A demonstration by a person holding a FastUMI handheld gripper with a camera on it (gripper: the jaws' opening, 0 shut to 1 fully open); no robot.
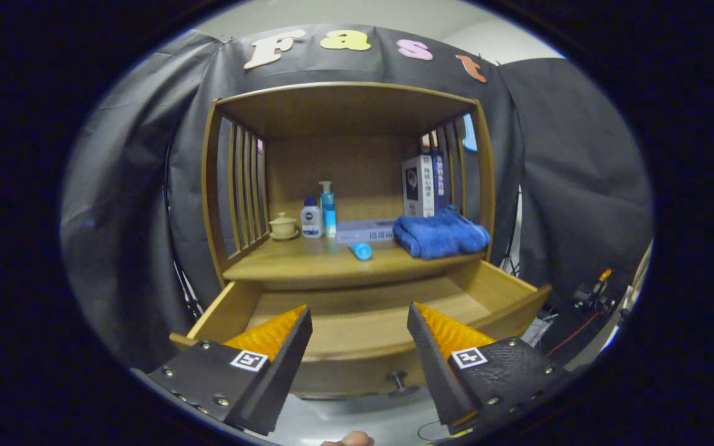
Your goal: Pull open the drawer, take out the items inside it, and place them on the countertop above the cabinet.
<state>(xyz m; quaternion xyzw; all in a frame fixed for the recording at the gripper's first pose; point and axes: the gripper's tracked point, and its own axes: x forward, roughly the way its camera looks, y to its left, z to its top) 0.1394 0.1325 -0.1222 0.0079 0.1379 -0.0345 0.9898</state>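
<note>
Gripper (pixel 360 347) held in front of a wooden cabinet, its two fingers spread wide apart and pinching nothing; between and just beyond them lies the drawer (pixel 363 334), pulled well out of the cabinet, with its knob (pixel 399 379) on the front panel just below the gap between the fingers. The visible part of the drawer floor is bare wood, and no item can be made out inside; the nearest strip, behind the front panel and the fingers, is hidden. Above the drawer runs the worktop (pixel 307 263), carrying, from the slatted left side rightward: a small lidded cup (pixel 282 225), a white bottle (pixel 312 218), a blue pump bottle (pixel 328 210), a flat box (pixel 364 230) lying down, a small blue cylinder (pixel 361 250) lying on its side near the front edge, a folded blue towel (pixel 439 234) and upright boxes (pixel 422 184) behind it. Judged state: the opening step is done and the drawer appears emptied or nearly so. Risks from here: the cylinder may roll off the front edge into the open drawer if the cabinet is jolted; the towel sits at the right end of the worktop and could be dragged off by a passing finger; a reach into the hidden front strip could strike the drawer's front panel, since the fingers hang close above it. A fingertip of the person (pixel 349 440) shows below the gripper
</note>
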